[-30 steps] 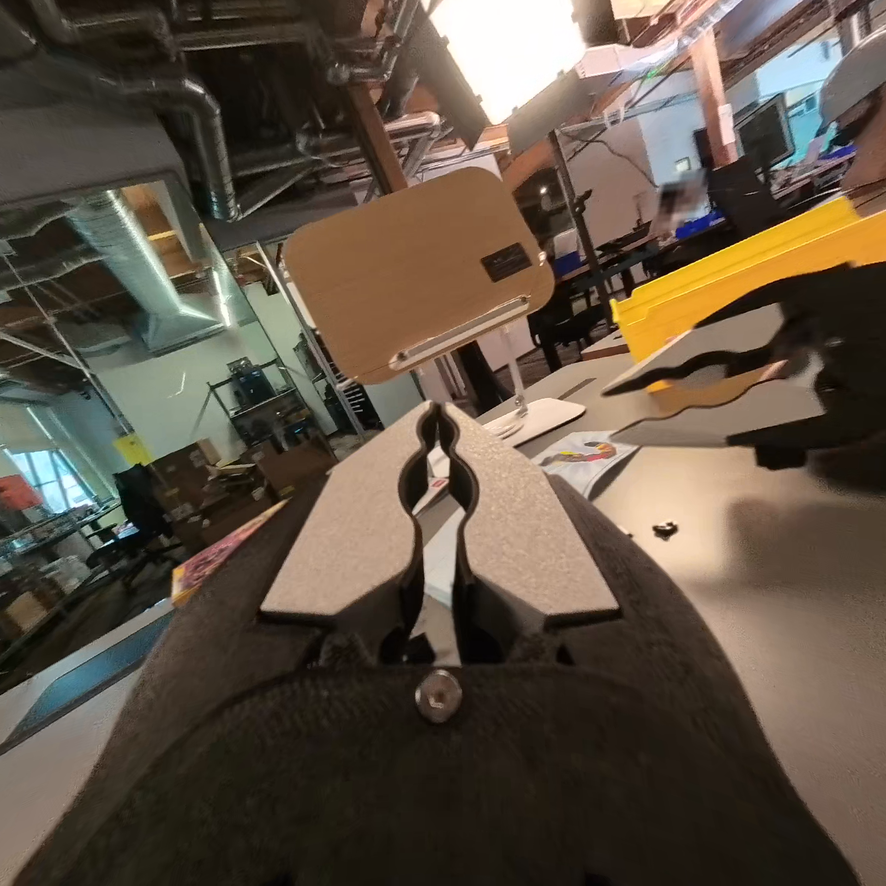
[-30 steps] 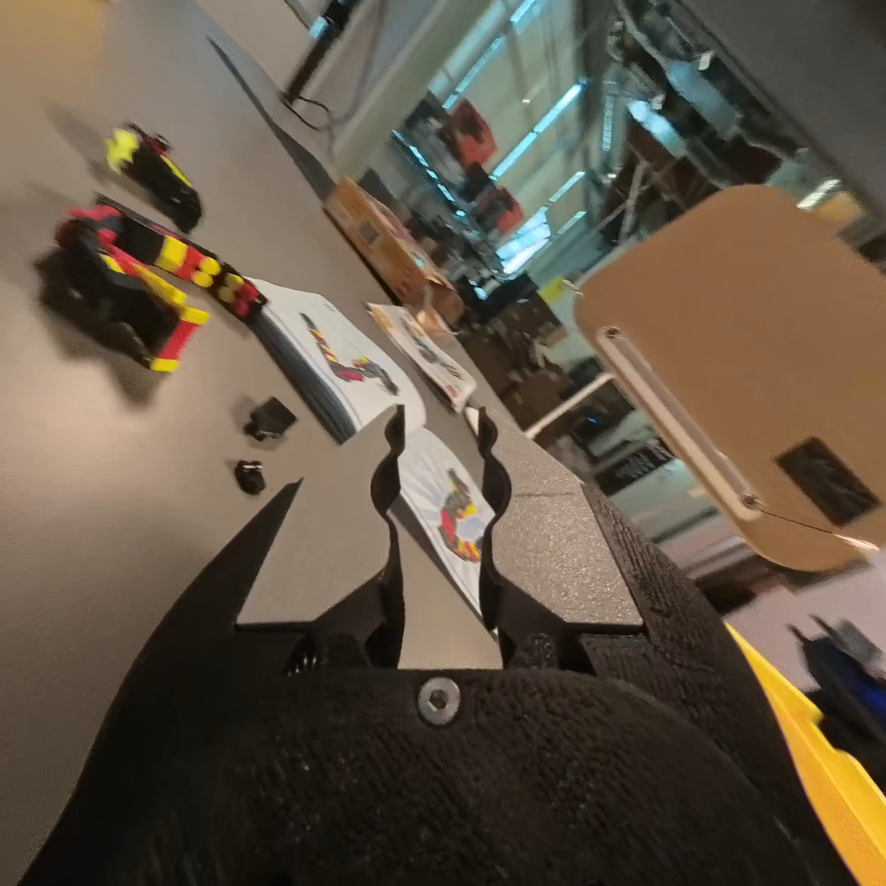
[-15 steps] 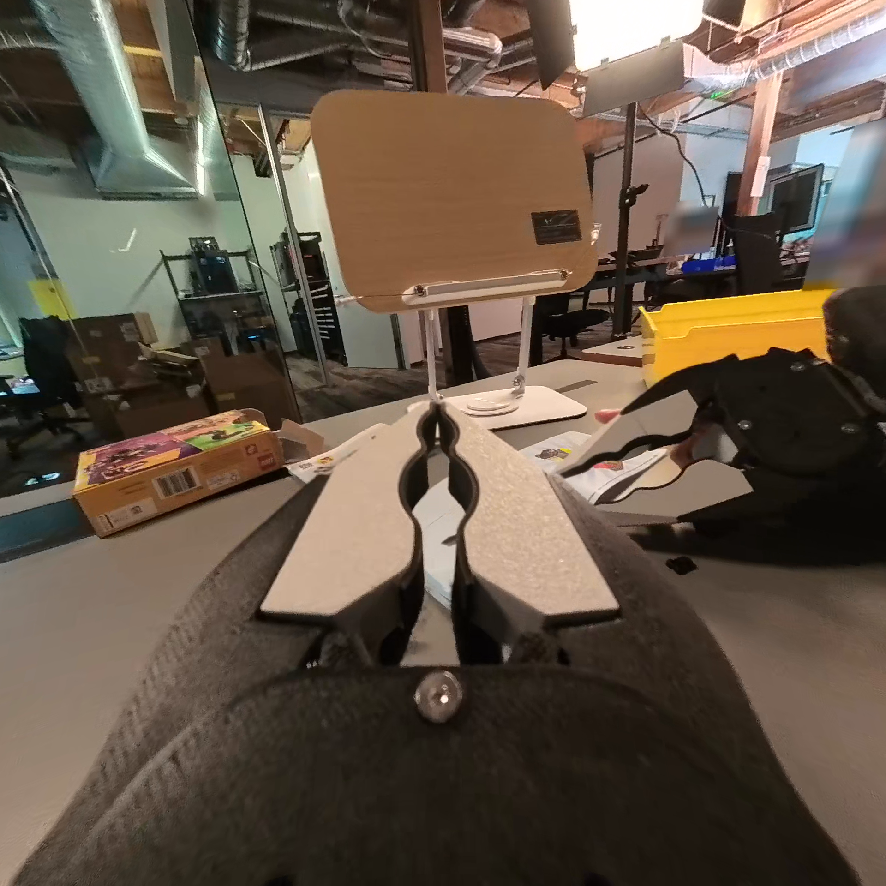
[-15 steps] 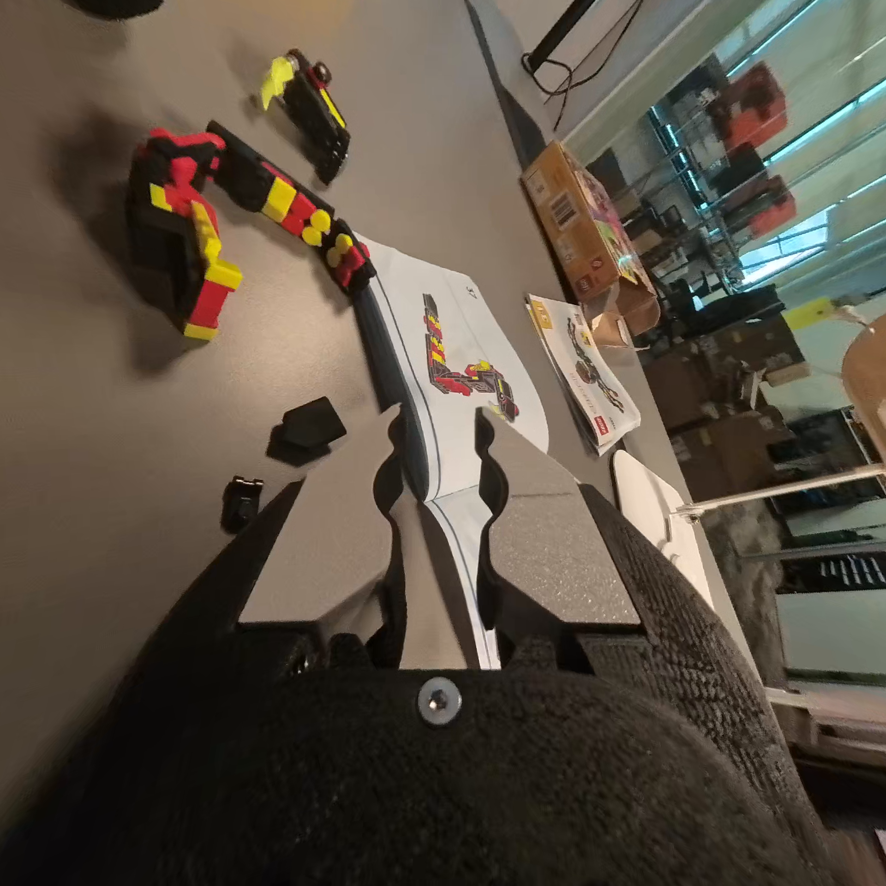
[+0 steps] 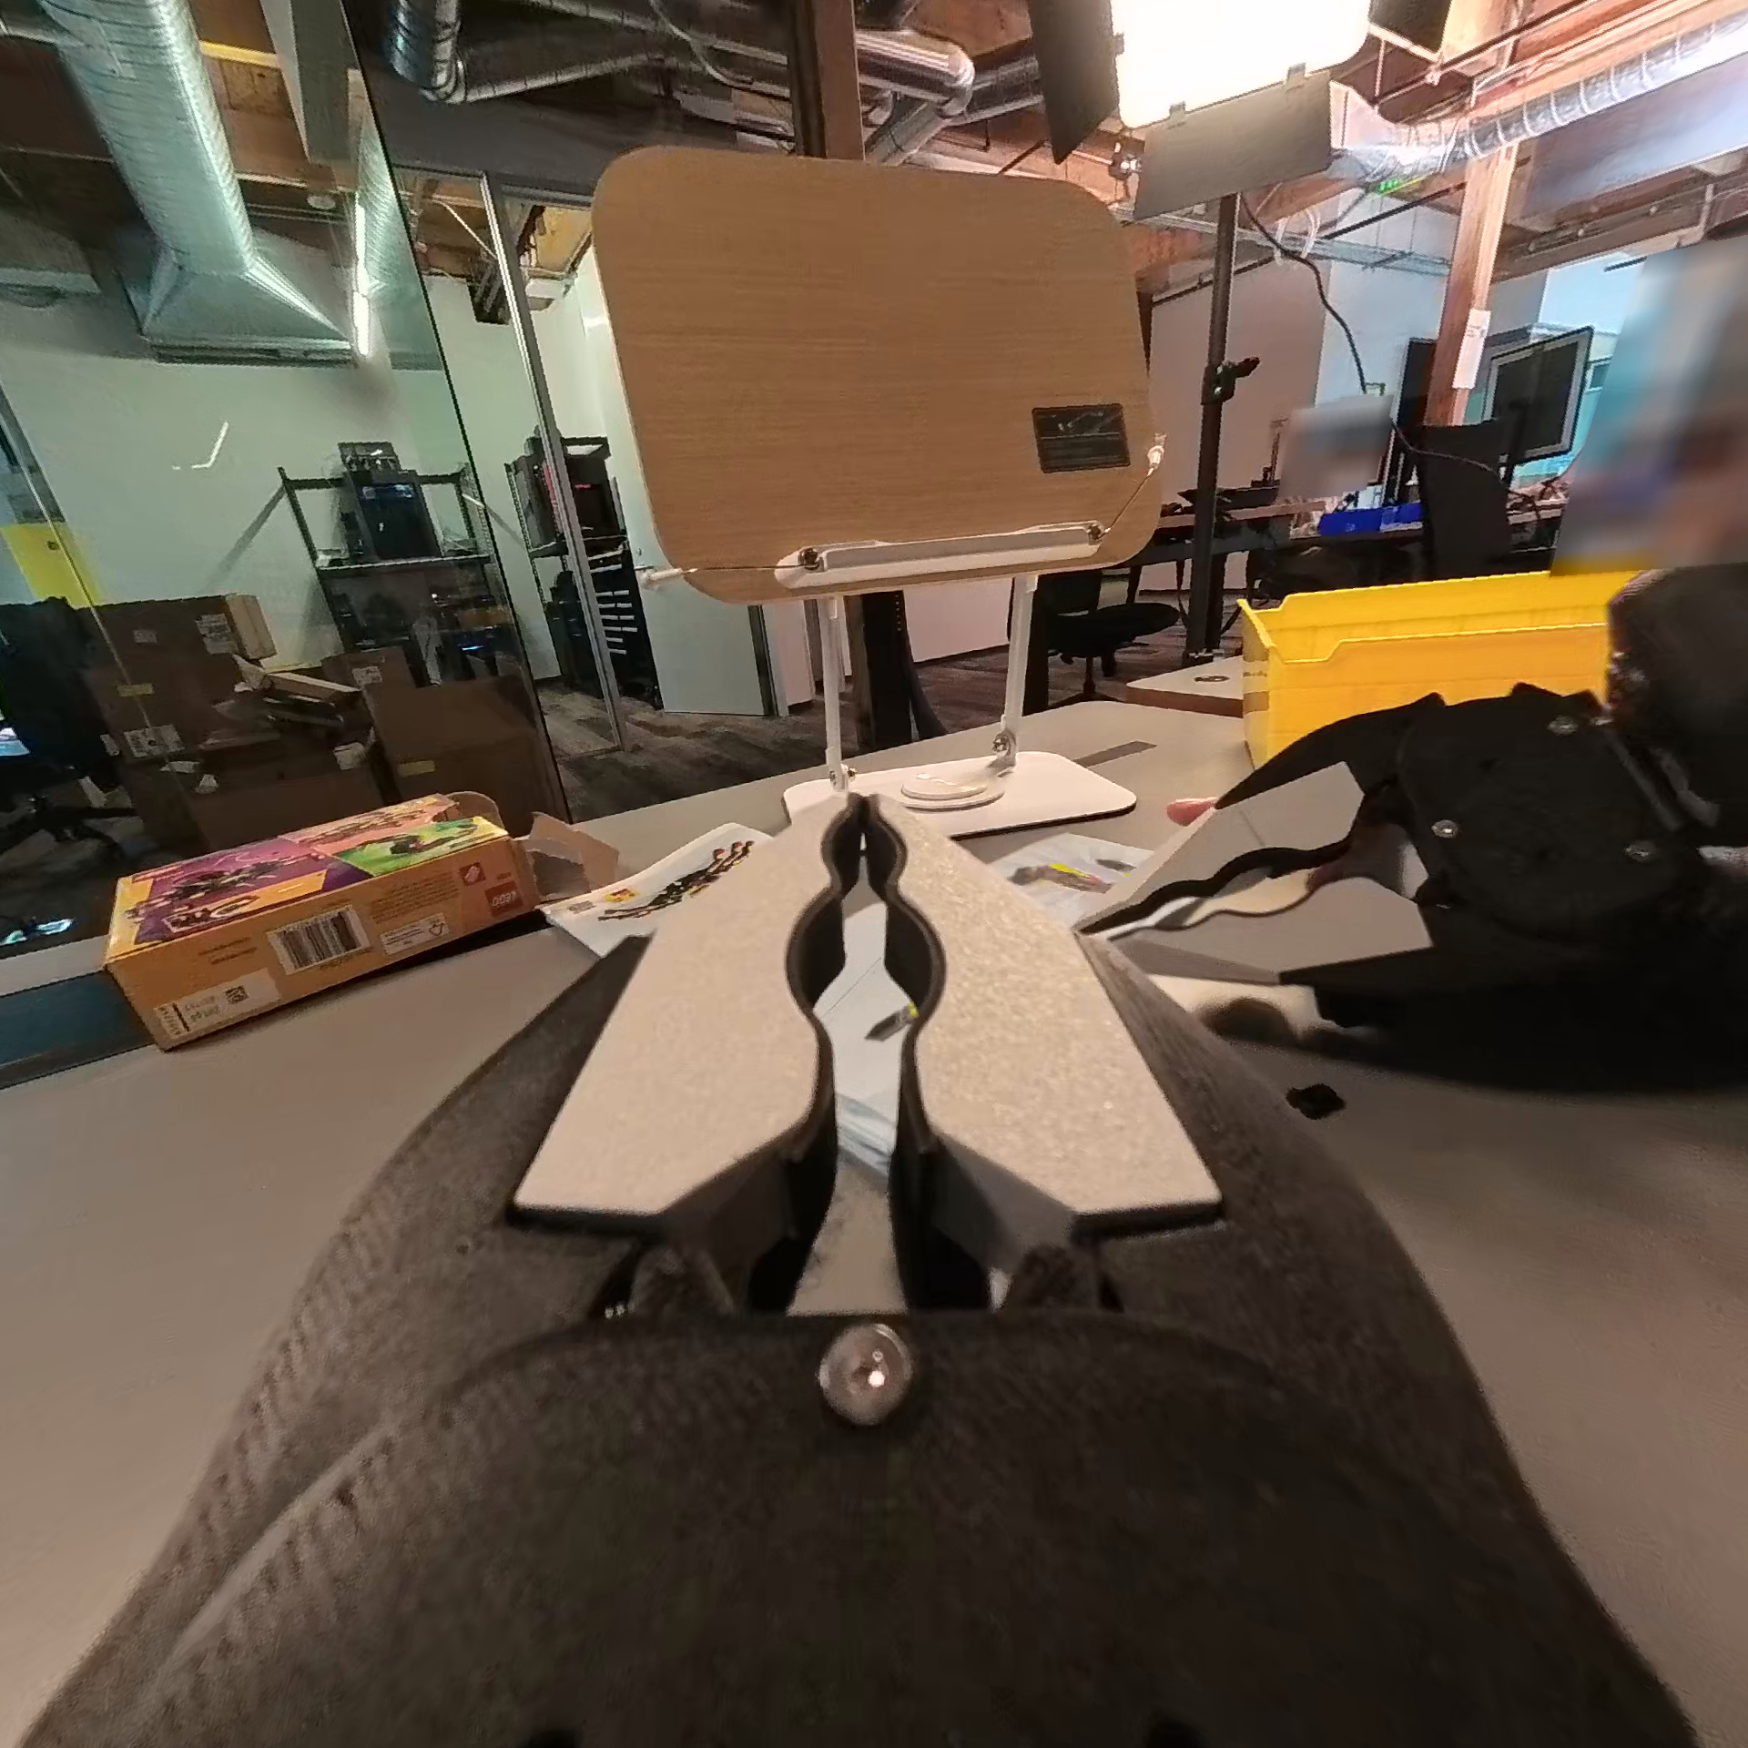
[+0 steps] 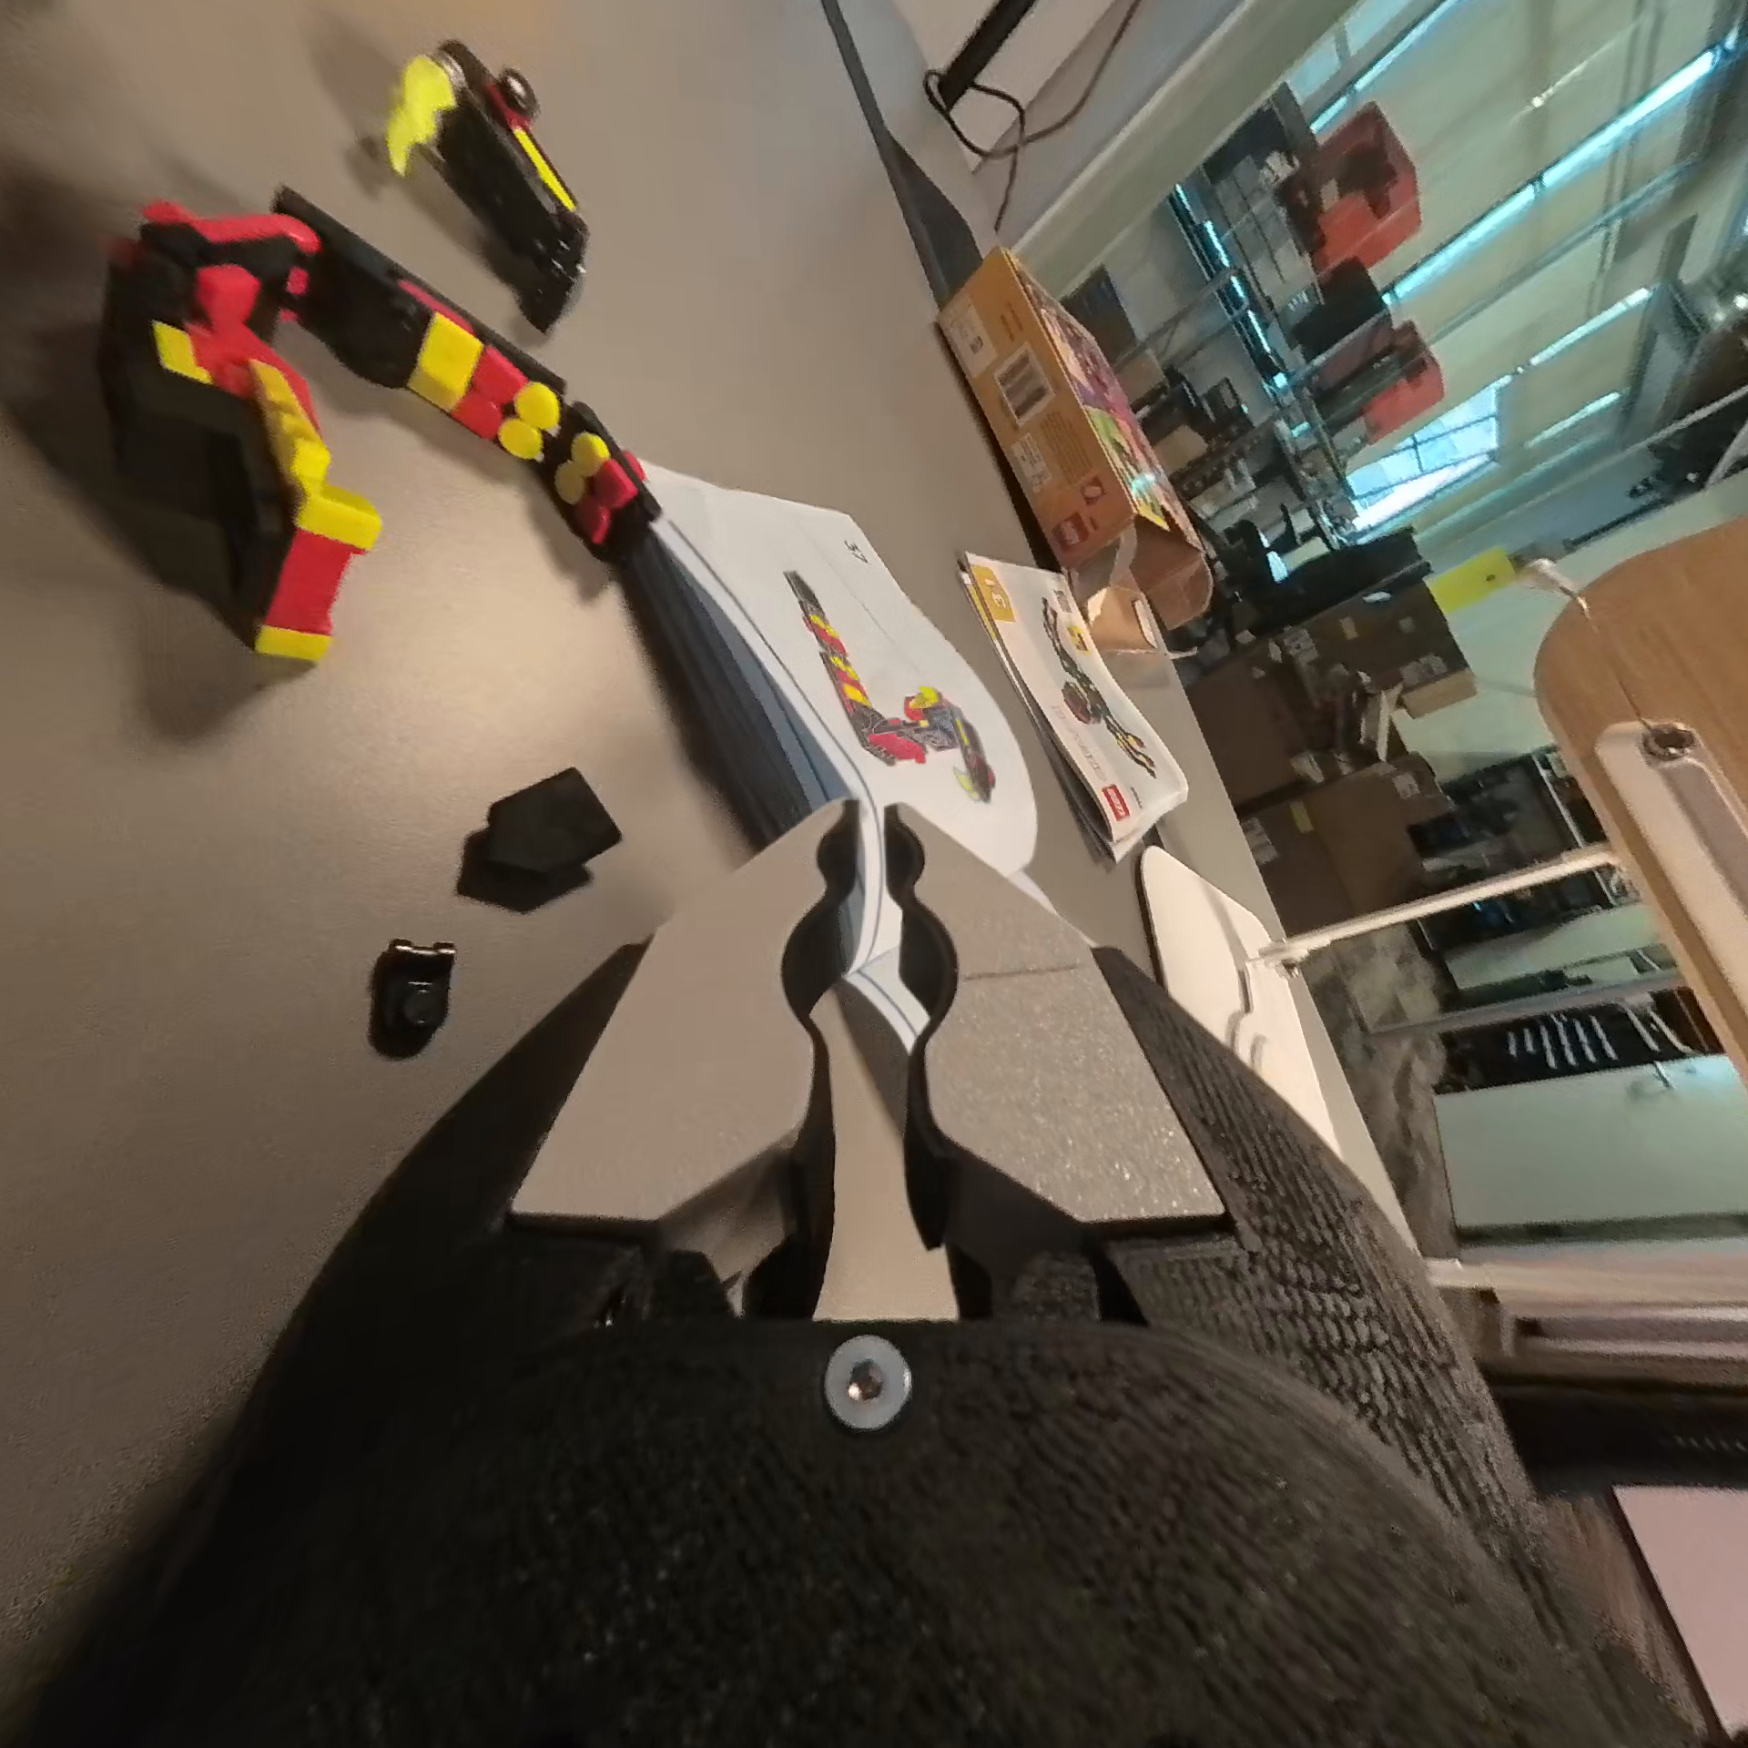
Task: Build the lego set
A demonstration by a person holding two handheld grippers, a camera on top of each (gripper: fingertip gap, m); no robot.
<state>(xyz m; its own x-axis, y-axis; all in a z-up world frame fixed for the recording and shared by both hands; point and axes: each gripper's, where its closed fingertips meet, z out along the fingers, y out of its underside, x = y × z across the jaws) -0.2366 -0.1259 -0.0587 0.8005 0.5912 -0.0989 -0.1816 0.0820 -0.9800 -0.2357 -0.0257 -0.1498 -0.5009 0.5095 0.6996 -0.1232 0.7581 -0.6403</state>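
Observation:
A partly built red, yellow and black lego model (image 6: 236, 426) lies on the grey table (image 6: 236, 851), with a smaller black and yellow build (image 6: 501, 189) beyond it. An open instruction booklet (image 6: 851, 662) lies beside the model. My right gripper (image 6: 875, 815) lies on its side low over the table, its fingers closed on the booklet's near page edge; it also shows in the left wrist view (image 5: 1182, 913). My left gripper (image 5: 863, 815) is shut and empty, above the booklet (image 5: 856, 1003). Two loose black pieces (image 6: 539, 832) (image 6: 411, 993) lie left of the right gripper.
A wooden book stand (image 5: 861, 378) on a white base (image 5: 965, 790) stands at the table's back. An orange lego box (image 5: 312, 908) and a thin second booklet (image 5: 662, 889) lie at the left. A yellow bin (image 5: 1419, 643) sits back right. A small black piece (image 5: 1315, 1099) lies right.
My right gripper has moved down to the open booklet and closed its fingers on the page edge. The left gripper has levelled out and stays shut.

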